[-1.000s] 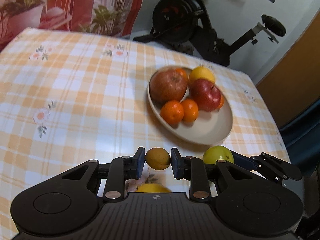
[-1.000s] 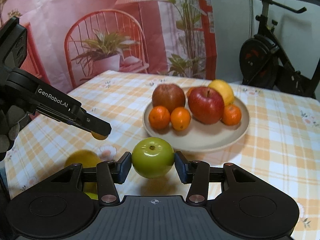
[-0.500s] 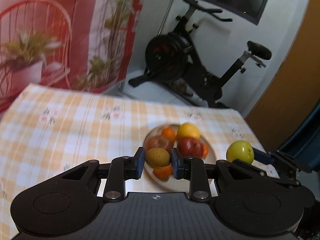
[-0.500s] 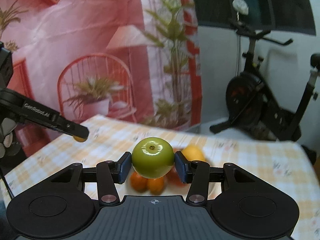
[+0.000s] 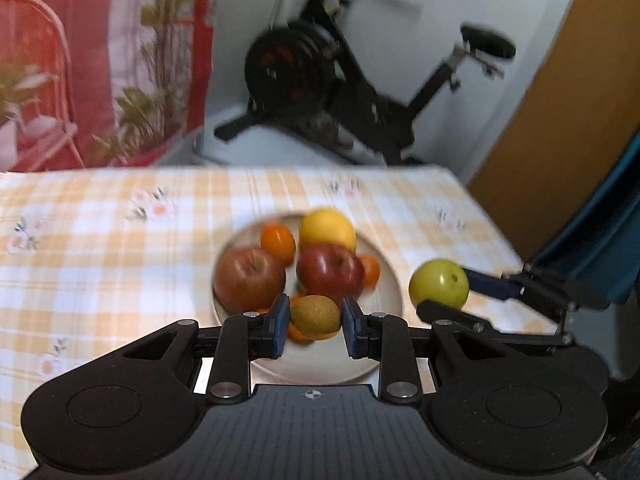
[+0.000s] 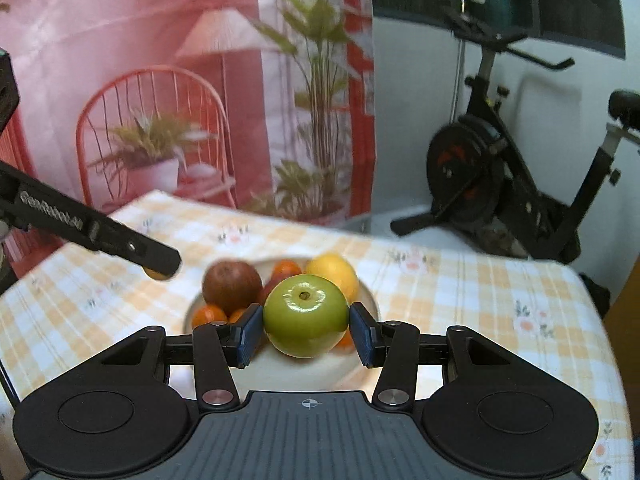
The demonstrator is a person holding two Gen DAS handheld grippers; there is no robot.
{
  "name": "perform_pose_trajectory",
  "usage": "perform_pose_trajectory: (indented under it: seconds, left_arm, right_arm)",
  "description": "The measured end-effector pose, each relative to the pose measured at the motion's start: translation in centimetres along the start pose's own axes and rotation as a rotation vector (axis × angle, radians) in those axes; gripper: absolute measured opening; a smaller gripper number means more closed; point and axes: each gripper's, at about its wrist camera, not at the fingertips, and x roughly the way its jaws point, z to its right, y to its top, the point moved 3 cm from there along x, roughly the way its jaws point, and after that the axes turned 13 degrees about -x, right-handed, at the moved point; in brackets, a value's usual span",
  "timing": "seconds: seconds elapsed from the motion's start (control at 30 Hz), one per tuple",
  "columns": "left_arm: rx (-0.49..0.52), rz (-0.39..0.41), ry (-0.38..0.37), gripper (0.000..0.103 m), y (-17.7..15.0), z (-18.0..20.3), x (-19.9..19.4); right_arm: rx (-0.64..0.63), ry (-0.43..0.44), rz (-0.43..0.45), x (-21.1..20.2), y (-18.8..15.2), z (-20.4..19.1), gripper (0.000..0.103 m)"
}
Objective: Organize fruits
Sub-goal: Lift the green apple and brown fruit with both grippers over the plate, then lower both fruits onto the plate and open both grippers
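Both grippers carry fruit above the crowded plate point(image 5: 394, 280) at frame centre: our left gripper point(image 5: 314, 318) pinches a small brownish fruit point(image 5: 316, 317), our right gripper point(image 6: 306, 330) clamps a green apple point(image 6: 306, 314), and setting both down together, we judge, could knock the piled fruit rolling.

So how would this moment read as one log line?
left tool: holds brownish-yellow fruit | right tool: holds green apple | both above plate
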Motion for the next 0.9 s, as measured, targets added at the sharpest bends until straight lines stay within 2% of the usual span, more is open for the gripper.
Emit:
perform_pose_trajectory:
  seconds: [0.23,0.4,0.57,0.9]
  left_arm:
    - [0.056,-0.106,0.022,0.030,-1.5,-0.6,4.1]
    - [0.050,-0.150,0.034,0.030,-2.1,-1.2,5.6]
    - [0.053,-0.174,0.046,0.030,-2.6,-1.7,6.5]
    - [0.102,-0.188,0.062,0.030,-2.9,-0.7,7.4]
  right_arm:
    - [0.029,0.049,-0.061,3.1,-1.7,1.3,0.044]
    - [0.004,0.086,-0.100,5.0,-2.2,1.4,0.044]
    - [-0.035,0.100,-0.136,6.5,-2.7,0.7,0.044]
    - [-0.074,0.088,-0.140,7.6,-2.8,1.0,0.044]
